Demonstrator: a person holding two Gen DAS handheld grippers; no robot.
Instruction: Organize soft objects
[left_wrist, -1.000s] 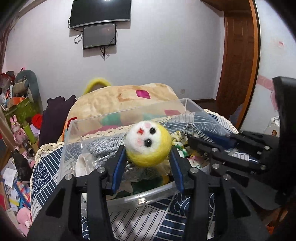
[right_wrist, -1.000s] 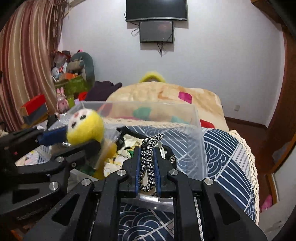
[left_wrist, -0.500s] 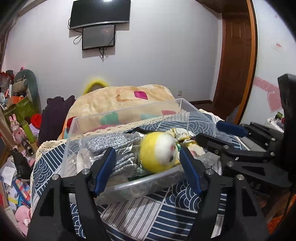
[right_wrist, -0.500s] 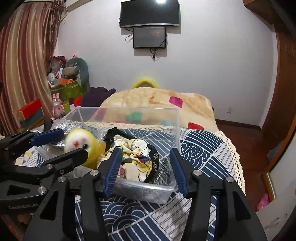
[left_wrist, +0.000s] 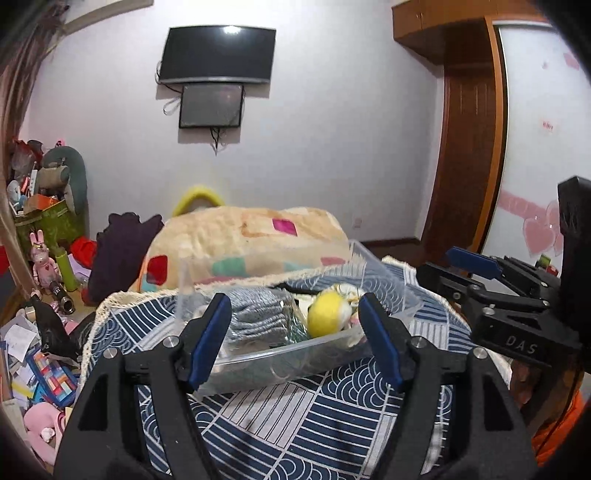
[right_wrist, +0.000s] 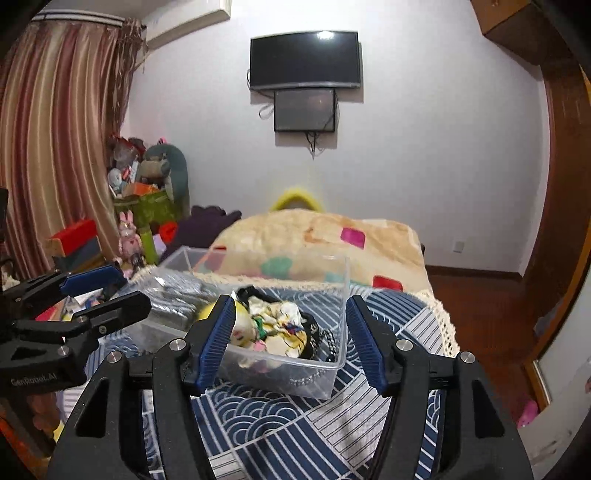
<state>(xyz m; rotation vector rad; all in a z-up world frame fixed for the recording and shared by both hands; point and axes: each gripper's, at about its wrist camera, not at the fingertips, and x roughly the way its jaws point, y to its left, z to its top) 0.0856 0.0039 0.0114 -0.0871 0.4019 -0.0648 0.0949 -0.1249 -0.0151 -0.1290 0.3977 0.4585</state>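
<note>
Both tongs have backed away from the clear bin (left_wrist: 332, 345), gaping and empty: left tongs (left_wrist: 295, 336), right tongs (right_wrist: 290, 338). Inside the bin, the yellow plush ball (left_wrist: 327, 314) lies ahead of the left tongs, slightly right, nearer that hand.

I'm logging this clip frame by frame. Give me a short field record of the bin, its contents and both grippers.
bin: clear plastic bin on the blue patterned cloth
contents: yellow plush ball, grey knit fabric, floral cloth, black-and-white cord
left gripper: open, empty
right gripper: open, empty
</note>
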